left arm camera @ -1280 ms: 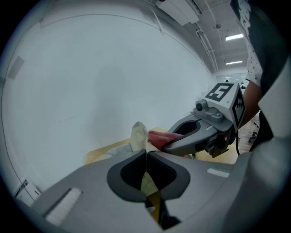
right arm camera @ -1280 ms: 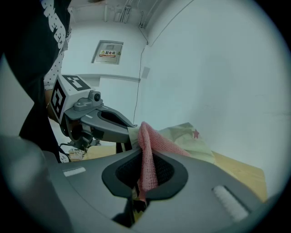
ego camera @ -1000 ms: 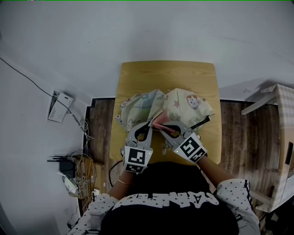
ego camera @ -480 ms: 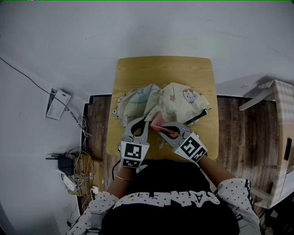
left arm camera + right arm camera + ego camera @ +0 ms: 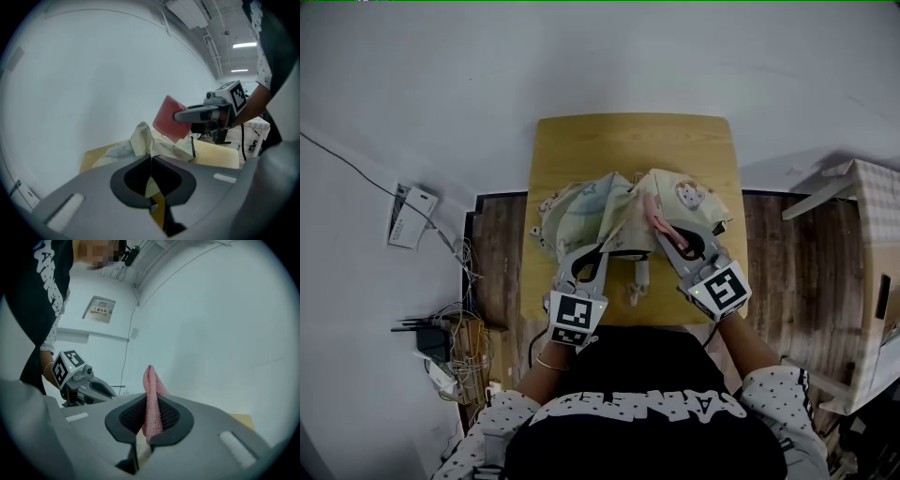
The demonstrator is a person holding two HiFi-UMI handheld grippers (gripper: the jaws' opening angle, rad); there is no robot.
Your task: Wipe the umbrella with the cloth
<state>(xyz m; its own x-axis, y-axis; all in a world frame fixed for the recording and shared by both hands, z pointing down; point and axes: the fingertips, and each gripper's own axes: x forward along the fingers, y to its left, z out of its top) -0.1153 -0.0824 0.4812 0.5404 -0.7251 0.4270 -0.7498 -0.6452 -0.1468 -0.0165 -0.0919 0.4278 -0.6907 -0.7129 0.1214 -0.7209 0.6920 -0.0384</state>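
Closest to the person, the left gripper is clamped on a fold of the crumpled cream fabric umbrella with cartoon prints — its own view shows the jaws meeting with a strip of pale canopy caught between them. I read that as an anchor, keeping the loose fabric taut so that a wipe does not simply drag it about.

Just beside it, the right gripper has its jaws closed on one edge of the pink knitted cloth; most of the cloth stands free beyond the tips, which leaves a broad face for wiping. Seen from the left gripper, the cloth hangs just over the canopy's right-hand panel; whether its lower corner touches the fabric I cannot tell.

The umbrella lies collapsed across the middle of the light wooden table; a pale strap or handle part trails toward the near edge between the two grippers, and a thin black part pokes out on the right.

Behind the table stands a plain white wall. The cloth looks poised between strokes — the next one would need it pressed flat on the held panel.
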